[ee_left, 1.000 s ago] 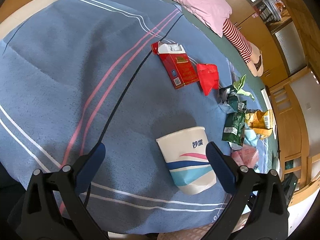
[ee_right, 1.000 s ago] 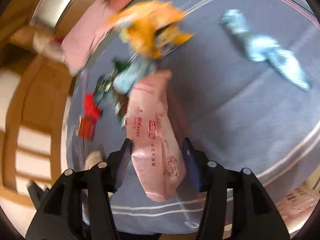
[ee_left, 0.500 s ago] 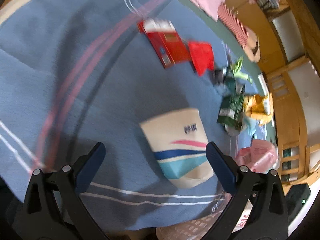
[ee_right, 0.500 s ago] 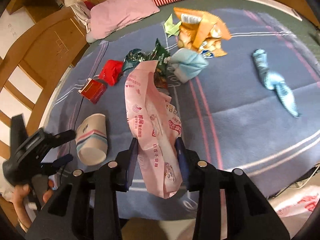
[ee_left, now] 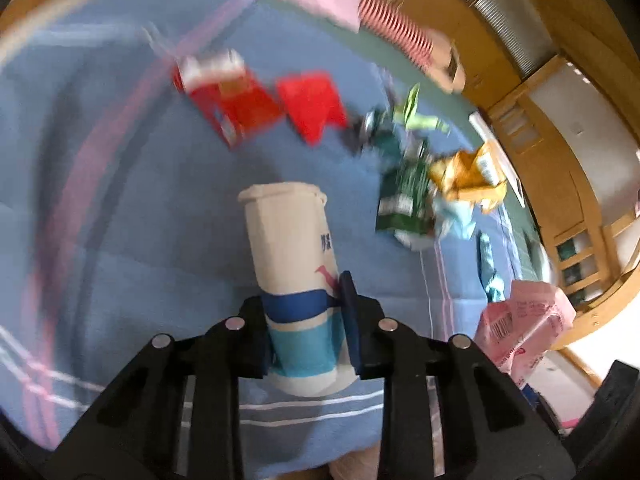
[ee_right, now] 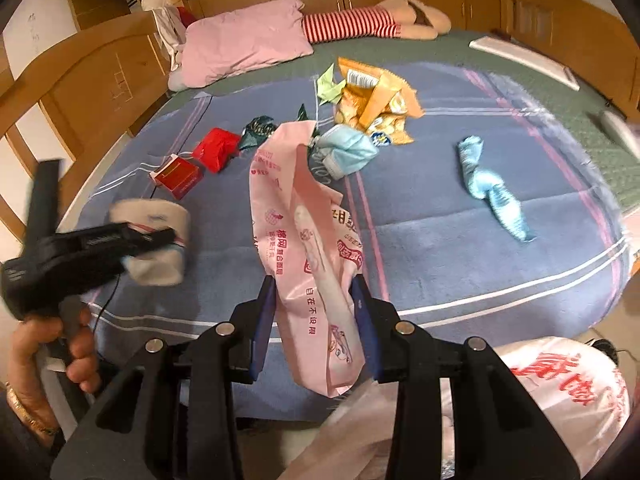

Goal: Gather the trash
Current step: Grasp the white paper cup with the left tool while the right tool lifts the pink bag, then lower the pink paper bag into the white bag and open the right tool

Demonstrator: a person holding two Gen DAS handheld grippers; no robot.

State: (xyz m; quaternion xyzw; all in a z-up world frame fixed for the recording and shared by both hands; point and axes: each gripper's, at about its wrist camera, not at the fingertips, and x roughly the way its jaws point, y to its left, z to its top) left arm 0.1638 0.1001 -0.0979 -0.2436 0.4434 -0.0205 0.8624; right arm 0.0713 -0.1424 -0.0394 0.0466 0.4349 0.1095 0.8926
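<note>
My left gripper (ee_left: 306, 320) is shut on a white paper cup (ee_left: 288, 232) with blue and teal bands, squeezing its lower part flat and holding it above the blue blanket (ee_left: 120, 240). In the right wrist view the same gripper (ee_right: 160, 236) and cup (ee_right: 156, 268) show at the left, held by a hand (ee_right: 76, 344). My right gripper (ee_right: 316, 312) is shut on a long pink plastic wrapper (ee_right: 288, 200), which stands up from the jaws. That wrapper (ee_left: 524, 320) also appears at the right edge of the left wrist view.
On the blanket lie a red box (ee_right: 178, 176), a red wrapper (ee_right: 216, 148), dark green wrappers (ee_right: 258, 128), orange snack bags (ee_right: 376, 100), a pale blue packet (ee_right: 348, 150) and a crumpled blue bag (ee_right: 492, 188). A white bag with red print (ee_right: 560, 384) sits below the bed edge.
The left gripper's wide-open jaws have closed on the paper cup and lifted it off the blanket. The right gripper tightened on the pink wrapper, rolled and raised it.
</note>
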